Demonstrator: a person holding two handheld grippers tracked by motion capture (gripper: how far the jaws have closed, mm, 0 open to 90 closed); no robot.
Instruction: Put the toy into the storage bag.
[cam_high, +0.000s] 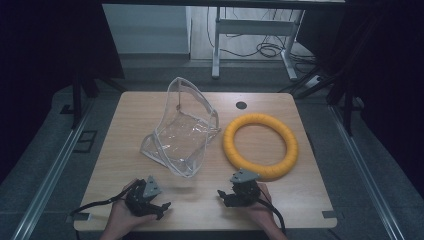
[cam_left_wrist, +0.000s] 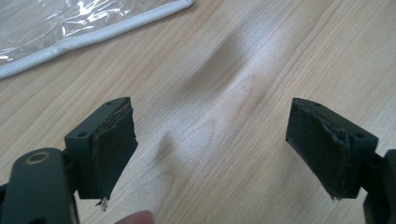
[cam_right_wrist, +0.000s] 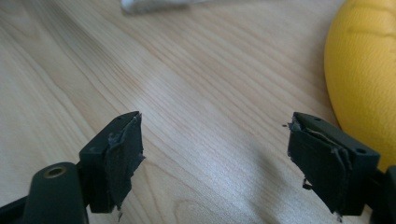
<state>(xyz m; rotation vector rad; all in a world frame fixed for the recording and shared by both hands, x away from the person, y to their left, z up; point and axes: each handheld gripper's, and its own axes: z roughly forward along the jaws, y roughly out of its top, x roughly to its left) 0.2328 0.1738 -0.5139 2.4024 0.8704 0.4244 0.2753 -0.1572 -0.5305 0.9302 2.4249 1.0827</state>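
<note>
Nearest to me, my left gripper (cam_high: 161, 210) sits low over the near edge of the wooden table (cam_high: 130, 145), held in the left hand (cam_high: 122, 215). Through the left gripper view I see its jaws spread wide, with nothing but bare wood grain between the worn black pads (cam_left_wrist: 112, 149). My right gripper (cam_high: 224, 196) rests just across from it, in the right hand (cam_high: 260, 207), and the right gripper view shows the same: jaws standing fully apart and empty, wood between them.

Just past my right gripper lies the yellow ring (cam_high: 260, 145), flat on the table; its near rim sits close beside the gripper's grey plate, and in the right gripper view the ring (cam_right_wrist: 366, 79) bulges in at the right edge, beside the right-hand jaw but not between the two.

Further out and to the left, the clear plastic pouch (cam_high: 182, 130) stands half open with its white-trimmed edge (cam_left_wrist: 93, 32) showing ahead of my left gripper. Beyond it, a small black grommet (cam_high: 241, 105) sits near the far edge.
</note>
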